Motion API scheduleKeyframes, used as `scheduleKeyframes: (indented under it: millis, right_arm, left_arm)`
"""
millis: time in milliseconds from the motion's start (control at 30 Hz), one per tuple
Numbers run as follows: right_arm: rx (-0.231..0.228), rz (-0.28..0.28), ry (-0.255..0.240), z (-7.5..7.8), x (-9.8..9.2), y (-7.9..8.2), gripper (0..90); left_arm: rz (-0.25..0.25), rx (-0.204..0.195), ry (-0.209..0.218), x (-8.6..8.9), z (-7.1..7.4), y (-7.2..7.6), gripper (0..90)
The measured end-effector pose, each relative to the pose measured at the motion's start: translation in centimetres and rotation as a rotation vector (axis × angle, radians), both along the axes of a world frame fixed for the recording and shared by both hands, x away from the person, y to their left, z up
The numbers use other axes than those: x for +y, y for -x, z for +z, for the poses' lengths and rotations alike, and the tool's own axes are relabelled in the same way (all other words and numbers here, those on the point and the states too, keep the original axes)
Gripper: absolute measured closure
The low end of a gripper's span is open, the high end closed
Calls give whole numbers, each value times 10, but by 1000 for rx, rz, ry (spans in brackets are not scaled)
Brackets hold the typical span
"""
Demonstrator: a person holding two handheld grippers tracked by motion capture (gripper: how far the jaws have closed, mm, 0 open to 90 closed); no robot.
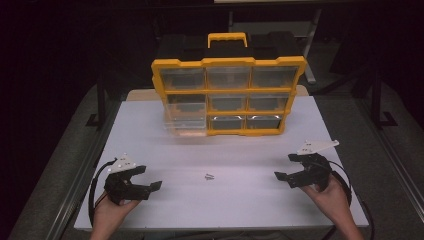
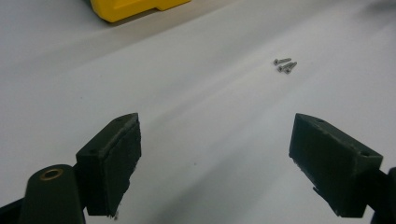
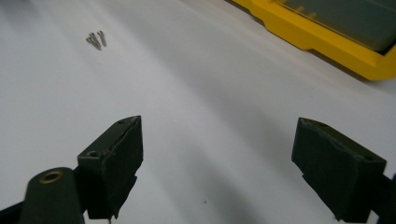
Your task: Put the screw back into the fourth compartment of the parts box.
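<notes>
Mid-table lay 3 screws [image 1: 209, 176] untouched – left gripper [image 1: 150, 181] and right gripper [image 1: 284, 168] both gaped empty; yellow drawer organizer [image 1: 227, 95] unapproached, nothing started.

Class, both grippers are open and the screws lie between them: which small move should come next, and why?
Probably ease the right gripper toward the screws. Both grippers hold nothing, the left gripper too, and one drawer of the yellow organizer already stands out.

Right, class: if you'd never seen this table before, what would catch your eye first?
The yellow drawer organizer standing upright at the far side of the white table, one lower-left drawer pulled out. Then the small screws lying mid-table, between the open left gripper and right gripper.
</notes>
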State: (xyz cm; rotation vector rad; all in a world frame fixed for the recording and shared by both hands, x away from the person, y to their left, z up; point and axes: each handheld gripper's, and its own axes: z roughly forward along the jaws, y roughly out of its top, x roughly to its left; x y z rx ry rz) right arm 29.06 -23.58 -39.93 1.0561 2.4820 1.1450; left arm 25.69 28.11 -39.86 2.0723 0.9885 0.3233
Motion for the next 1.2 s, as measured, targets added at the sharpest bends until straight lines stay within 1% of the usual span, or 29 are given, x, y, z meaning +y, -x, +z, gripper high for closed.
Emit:
scheduleKeyframes:
  millis: [33, 100, 133, 167, 200, 233, 267, 333, 400, 467, 533, 567, 600, 667, 733, 767, 833, 867, 900, 967, 1000, 1033, 1067, 1133, 1167, 1200]
  right_arm:
    - [2, 8, 3, 1, 2, -1, 168]
    - [23, 18, 2, 4, 8, -3, 171]
    - [39, 33, 12, 7, 14, -5, 172]
    - [39, 33, 12, 7, 14, -5, 172]
    - [44, 55, 23, 7, 22, -9, 178]
    - [44, 55, 23, 7, 22, -9, 178]
    - [59, 63, 26, 8, 25, -10, 182]
    - [78, 81, 16, 8, 33, -15, 187]
    - [88, 104, 23, 10, 40, -19, 203]
    - [94, 133, 16, 11, 50, -22, 217]
    - [94, 148, 28, 12, 57, -24, 221]
    - [103, 161, 34, 13, 64, -27, 225]
    - [103, 161, 34, 13, 64, -27, 225]
    - [115, 174, 41, 13, 72, -31, 258]
    - [134, 199, 54, 14, 82, -36, 282]
    - [134, 199, 54, 14, 82, -36, 282]
    - [129, 221, 66, 16, 93, -41, 299]
    - [129, 221, 66, 16, 93, -41, 299]
    - [131, 228, 67, 16, 97, -42, 304]
    - [136, 244, 78, 17, 106, -45, 308]
    - [132, 253, 85, 17, 110, -47, 322]
    - [122, 274, 101, 17, 119, -49, 338]
    - [122, 274, 101, 17, 119, -49, 338]
    - [115, 285, 114, 15, 127, -52, 349]
    - [115, 305, 128, 13, 135, -54, 365]
    - [115, 305, 128, 13, 135, -54, 365]
  left_arm:
    - [-2, 0, -3, 0, 0, 0, 165]
    - [-7, 2, -12, -1, -1, 0, 165]
    - [-6, 0, -14, -2, -1, 0, 165]
    - [-6, 0, -14, -2, -1, 0, 165]
    - [-3, -1, -10, -2, -1, 0, 165]
    - [-2, -1, -9, -2, -1, 0, 165]
    - [-2, -1, -7, -2, -1, 0, 165]
    - [-2, 1, -9, -2, -1, -1, 165]
    - [-4, 1, -8, -2, -1, -1, 165]
    - [-3, 3, -6, -2, -1, -1, 165]
    - [-2, 1, -8, -1, -1, -1, 165]
    - [-5, 0, -12, 0, -1, -1, 165]
    - [-5, 3, -15, 0, -1, -1, 165]
    - [-13, 1, -26, 1, 0, -2, 165]
    - [-4, -3, -11, 0, 0, -1, 165]
    - [-4, -3, -11, 0, 0, -1, 165]
    - [-1, -4, -5, 0, 0, -1, 165]
    - [-1, -4, -5, 0, 0, -1, 165]
    - [-2, -2, -6, 0, 0, -1, 165]
    - [-3, 3, -10, 0, 0, -2, 165]
    - [-4, 4, -11, 0, 0, -2, 165]
    - [-6, 3, -9, 0, 0, -1, 165]
    - [-6, 3, -9, 0, 0, -1, 165]
    - [-4, 2, -6, 0, 1, -1, 165]
    - [-9, 0, -11, 1, 2, -2, 165]
    - [-8, 1, -7, 2, 2, -2, 165]
